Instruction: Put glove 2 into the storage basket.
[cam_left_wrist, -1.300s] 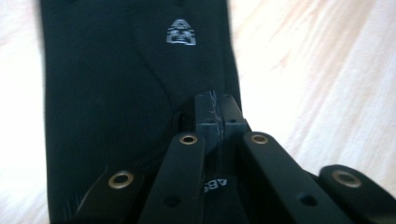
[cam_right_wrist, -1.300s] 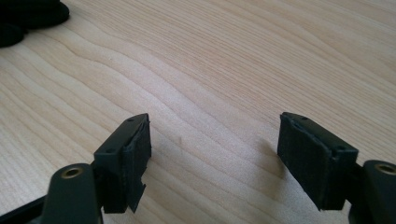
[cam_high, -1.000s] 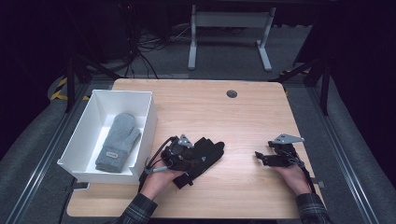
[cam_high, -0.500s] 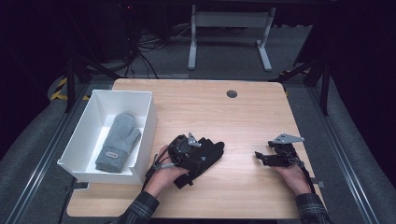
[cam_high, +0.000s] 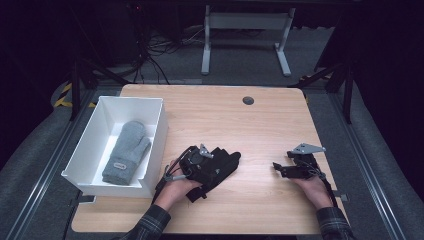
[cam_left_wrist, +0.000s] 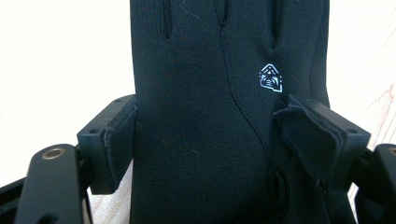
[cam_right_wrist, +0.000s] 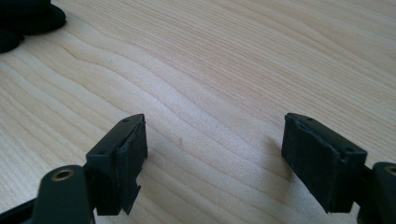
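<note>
Black glove (cam_high: 220, 167) lies flat on the wooden table (cam_high: 250, 130), lower centre of the high view, fingers pointing toward the upper right of the frame. Left gripper (cam_high: 200, 162) sits over the glove's cuff end, held by the person's left hand (cam_high: 175, 187) coming in from the bottom edge. In the left gripper view the glove (cam_left_wrist: 205, 112) runs up the middle of the frame between the two jaws; both pads (cam_left_wrist: 119, 144) press against its sides, so the jaws are clamped on the glove. A small pale logo (cam_left_wrist: 271, 78) shows on the fabric, right of centre. Right gripper (cam_high: 285, 169) rests at the lower right of the high view, well apart from the glove, held by the right hand (cam_high: 315, 187). In the right gripper view its jaws stand wide apart over bare wood grain (cam_right_wrist: 210, 93), nothing between them; a dark edge of the glove (cam_right_wrist: 28, 18) appears in the upper left corner. White bin (cam_high: 155, 150) stands at the left of the table in the high view, with a grey mitten (cam_high: 126, 152) lying inside it. Round dark grommet (cam_high: 248, 100) is set in the table near its far edge.
</note>
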